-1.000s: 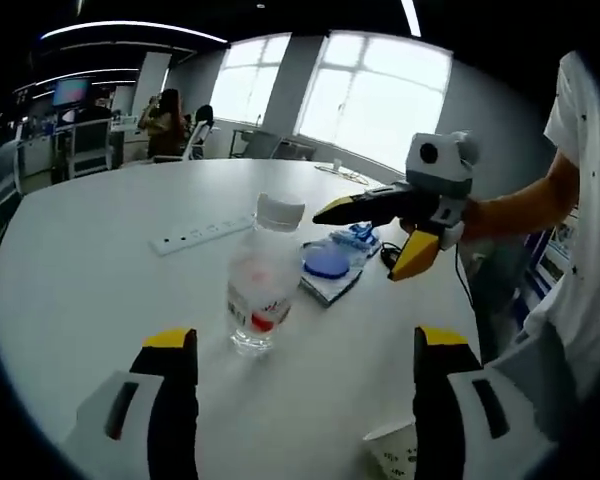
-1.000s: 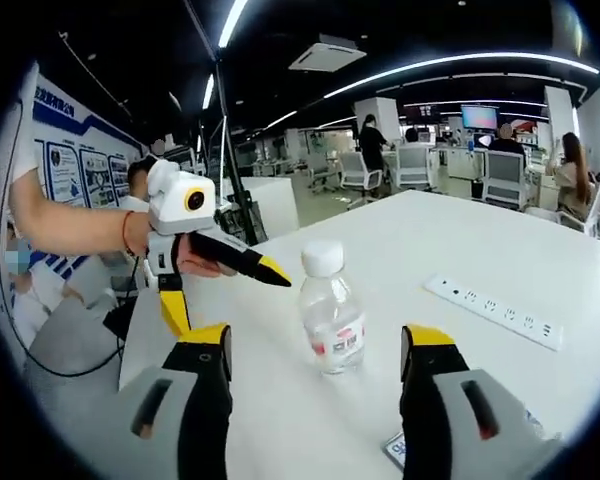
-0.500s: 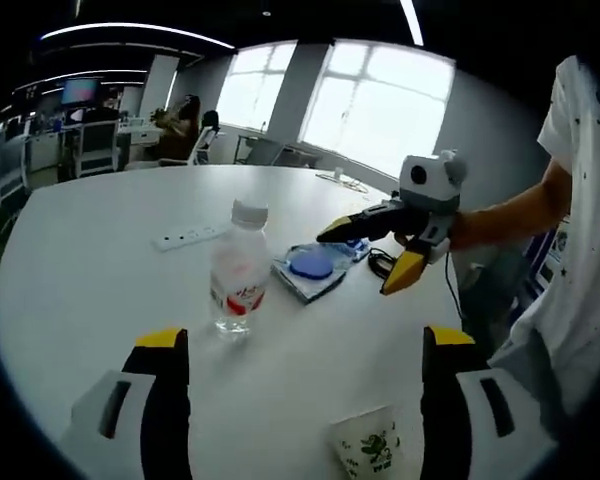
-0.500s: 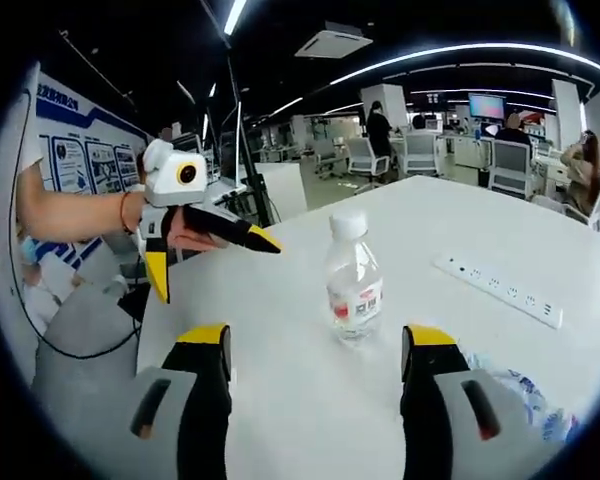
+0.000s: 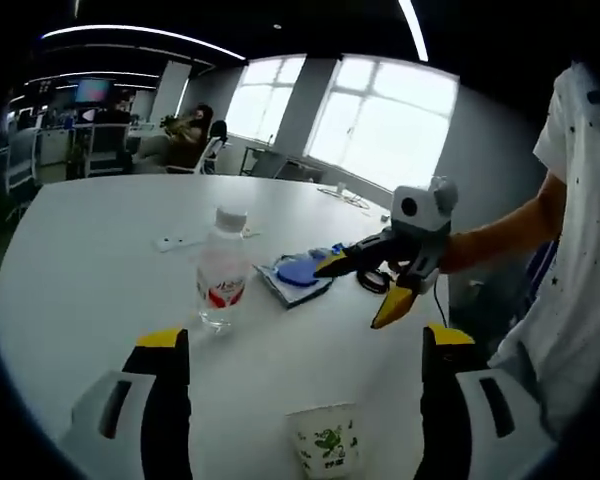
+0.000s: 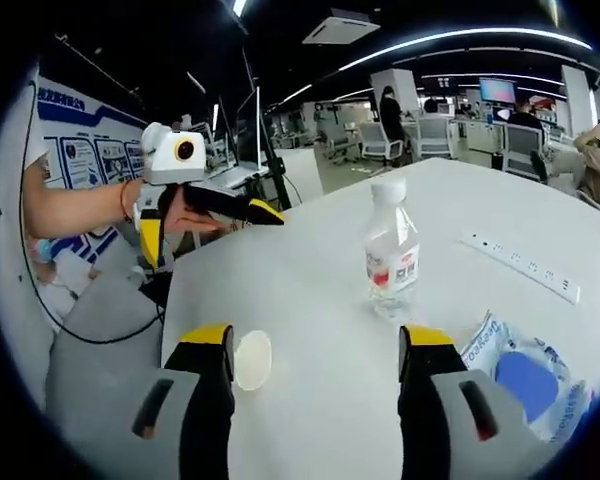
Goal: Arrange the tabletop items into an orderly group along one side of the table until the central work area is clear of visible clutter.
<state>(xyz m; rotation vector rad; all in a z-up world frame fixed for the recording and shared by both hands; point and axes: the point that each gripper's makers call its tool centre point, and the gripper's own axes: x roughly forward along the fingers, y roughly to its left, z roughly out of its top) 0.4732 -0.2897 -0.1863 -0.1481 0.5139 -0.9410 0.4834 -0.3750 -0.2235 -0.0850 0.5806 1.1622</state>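
Note:
A clear water bottle (image 5: 220, 285) with a white cap and red label stands upright on the white table (image 5: 90, 270); the right gripper view shows the bottle (image 6: 393, 265) too. A blue packet in clear wrap (image 5: 295, 272) lies just behind it, the packet (image 6: 525, 375) sitting low right in the right gripper view. A white paper cup (image 5: 325, 450) stands at the near edge, and the cup (image 6: 252, 360) shows its rim beside my right jaw. My left gripper (image 5: 305, 338) is open and empty, short of the bottle. My right gripper (image 6: 317, 338) is open and empty. Each sees the other: the right gripper (image 5: 360, 290), the left gripper (image 6: 210, 232).
A white power strip (image 5: 170, 242) lies further back on the table, also the power strip (image 6: 520, 268). A black cable (image 5: 372, 280) coils near the packet. Office chairs, desks and people are far off behind the table. A person's sleeve (image 5: 580, 250) is at the right.
Both views have drawn back from the bottle, which now looks smaller and farther. The paper cup has come into both views. The bottle and packet stay where they stood.

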